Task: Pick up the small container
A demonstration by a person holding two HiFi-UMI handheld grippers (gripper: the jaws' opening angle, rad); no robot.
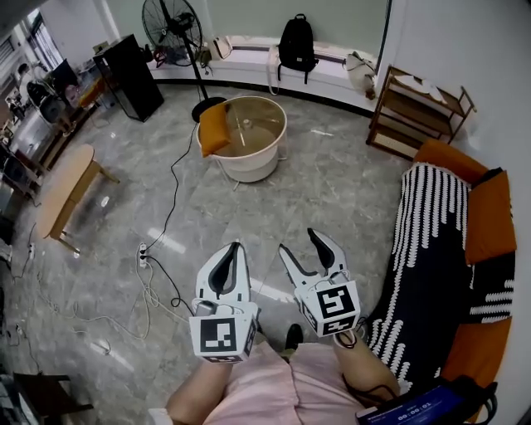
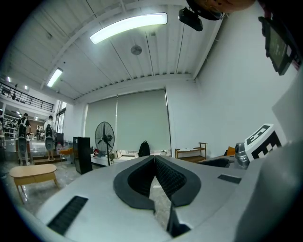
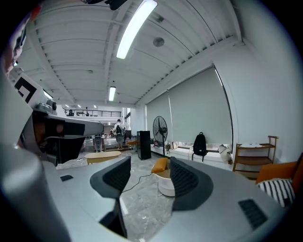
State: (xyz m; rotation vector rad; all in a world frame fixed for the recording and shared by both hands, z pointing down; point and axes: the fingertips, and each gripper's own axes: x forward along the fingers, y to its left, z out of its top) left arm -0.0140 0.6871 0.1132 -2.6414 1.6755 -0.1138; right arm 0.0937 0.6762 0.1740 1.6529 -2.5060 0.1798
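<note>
**Both grippers over the floor, the tub well ahead of them**

We hold both grippers low in front of our lap, above the marble floor [image 1: 332, 191], and neither carries anything. The left gripper [image 1: 238, 249] is clenched: in its own view the two dark pads meet at their tips with nothing between them. The right gripper [image 1: 299, 242] is released, its jaws standing clearly apart, and in its own view only distant floor and the tub show through the gap.

The one container we can make out is a round cream tub [image 1: 264, 159], standing on the floor well ahead of both grippers and touching neither. An orange cushion [image 1: 213, 129] lies over its left rim and partly hangs inside. The inside looks brownish, with a thin pale thing standing near the middle, too small for us to name. We cannot tell whether this tub is the small container of the task.

A black cable [image 1: 172, 187] runs across the floor from near the tub to a power strip [image 1: 143, 253]. Behind the tub stand a fan [image 1: 170, 25] and a black cabinet [image 1: 129, 79], and a black backpack [image 1: 296, 41] rests on the window bench [image 1: 249, 50]. A small wooden tabletop [image 1: 62, 195] is at the far left and a wooden rack [image 1: 415, 108] at the right. Next to us on the right is a sofa with a black-and-white striped blanket [image 1: 423, 249].
</note>
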